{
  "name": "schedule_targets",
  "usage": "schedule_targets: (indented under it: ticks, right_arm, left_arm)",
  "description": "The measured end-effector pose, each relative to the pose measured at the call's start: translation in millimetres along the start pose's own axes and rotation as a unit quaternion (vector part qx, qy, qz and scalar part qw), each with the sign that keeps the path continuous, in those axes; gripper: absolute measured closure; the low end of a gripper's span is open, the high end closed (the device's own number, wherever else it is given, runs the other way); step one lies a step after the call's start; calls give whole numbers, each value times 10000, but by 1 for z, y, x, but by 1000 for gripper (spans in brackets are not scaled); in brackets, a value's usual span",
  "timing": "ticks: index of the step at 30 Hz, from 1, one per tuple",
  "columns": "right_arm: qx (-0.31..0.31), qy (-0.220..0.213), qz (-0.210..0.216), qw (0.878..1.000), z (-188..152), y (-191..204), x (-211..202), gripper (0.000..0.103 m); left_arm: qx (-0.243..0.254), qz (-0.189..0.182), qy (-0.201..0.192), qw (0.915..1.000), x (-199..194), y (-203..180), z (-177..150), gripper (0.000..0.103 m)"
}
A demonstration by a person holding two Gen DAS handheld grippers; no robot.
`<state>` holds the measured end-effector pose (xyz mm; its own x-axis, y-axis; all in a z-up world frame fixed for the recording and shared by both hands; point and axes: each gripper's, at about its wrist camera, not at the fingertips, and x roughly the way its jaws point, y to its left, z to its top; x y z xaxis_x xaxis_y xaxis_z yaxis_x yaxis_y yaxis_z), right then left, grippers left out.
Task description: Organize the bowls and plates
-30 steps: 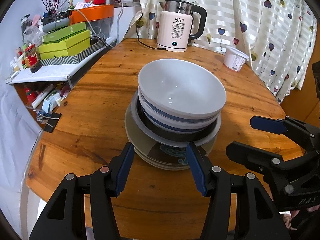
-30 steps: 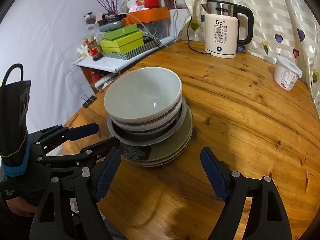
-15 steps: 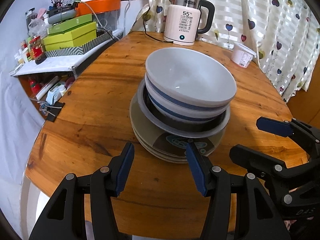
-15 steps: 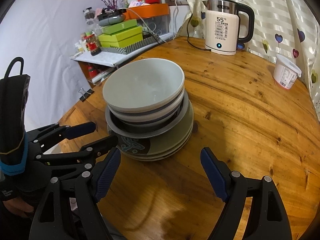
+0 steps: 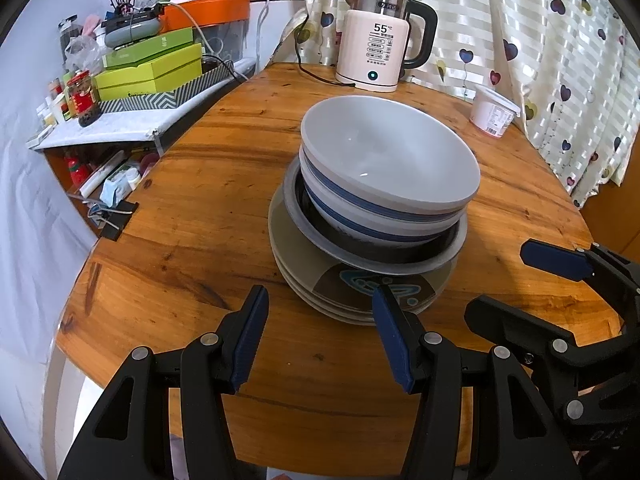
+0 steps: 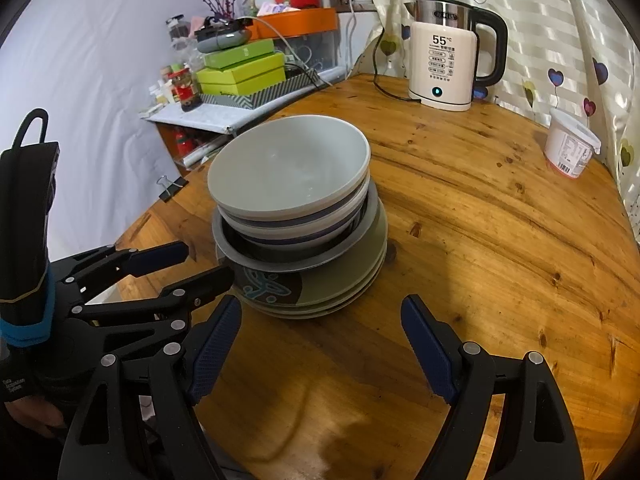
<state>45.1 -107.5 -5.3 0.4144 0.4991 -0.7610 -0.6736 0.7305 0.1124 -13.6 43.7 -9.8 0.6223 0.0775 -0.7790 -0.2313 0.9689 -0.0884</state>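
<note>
- White bowls [image 5: 390, 168], 2 of them nested, sit in a grey dish [image 5: 376, 256] on a pile of plates [image 5: 360, 296], in the middle of the round wooden table [image 5: 200, 208].
- The left gripper [image 5: 320, 330] stands just before the pile, jaws apart and empty; the right gripper [image 6: 322, 346] is wider, also empty.
- Only the right view shows the hand [image 6: 24, 404] with the left tool.
- Behind stand a kettle [image 5: 380, 52] and a white tub [image 5: 494, 114], well apart from the pile.
</note>
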Motion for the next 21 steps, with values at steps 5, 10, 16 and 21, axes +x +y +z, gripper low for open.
schedule_targets:
  ticks: [5,10,16,21]
  right_arm:
    - [1,-23,3,10000,-1,2,-1,20]
    - [17,-19,24,10000,-1,2,-2,20]
    - [5,-41,19,10000,-1,2,-3,20]
    - [3,-60,28,10000,-1,3,-3,20]
  left_arm:
    - [-14,-19,-10,10000,-1,0,0,48]
    - [-39,-48,-8,10000,0,1,0,48]
    - [-45,-18,-1,10000,0,1,-1,48]
    - [-52,-36,20,10000,0,1,-2,48]
